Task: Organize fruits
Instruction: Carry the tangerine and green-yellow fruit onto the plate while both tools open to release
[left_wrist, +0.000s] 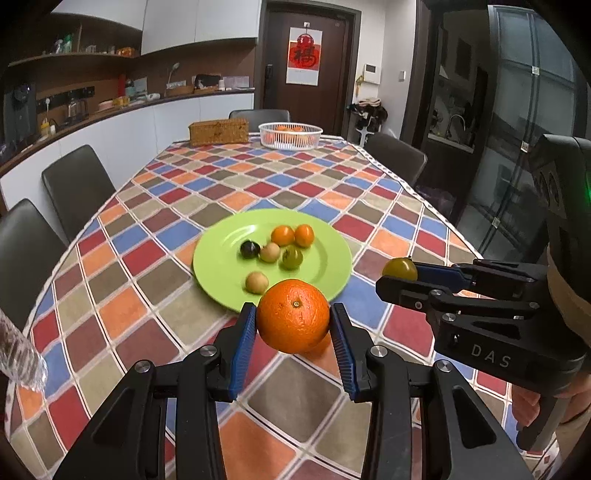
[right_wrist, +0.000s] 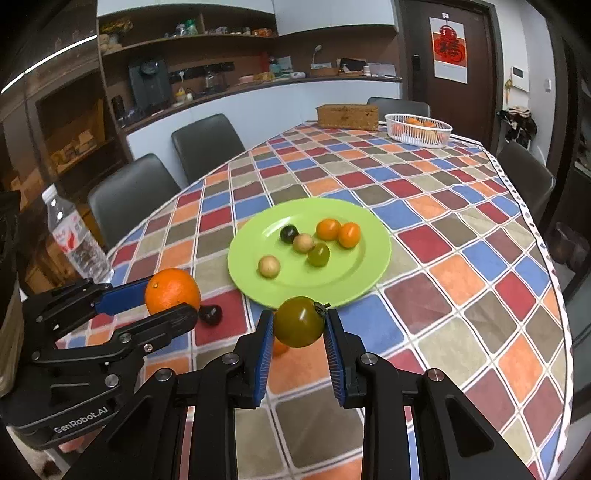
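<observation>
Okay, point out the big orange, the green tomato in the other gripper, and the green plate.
big orange (left_wrist: 293, 315), left wrist view, middle of its peel.
green tomato (right_wrist: 299, 322), right wrist view, front skin.
green plate (right_wrist: 373, 254), right wrist view, bare right rim.

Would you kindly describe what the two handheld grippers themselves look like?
Both are matte black linkage grippers with silver pivot bolts and ribbed blue finger pads. The right gripper has "DAS" printed on its body and a green light behind; the left gripper reads "GenRobot.AI". No cables show.
</observation>
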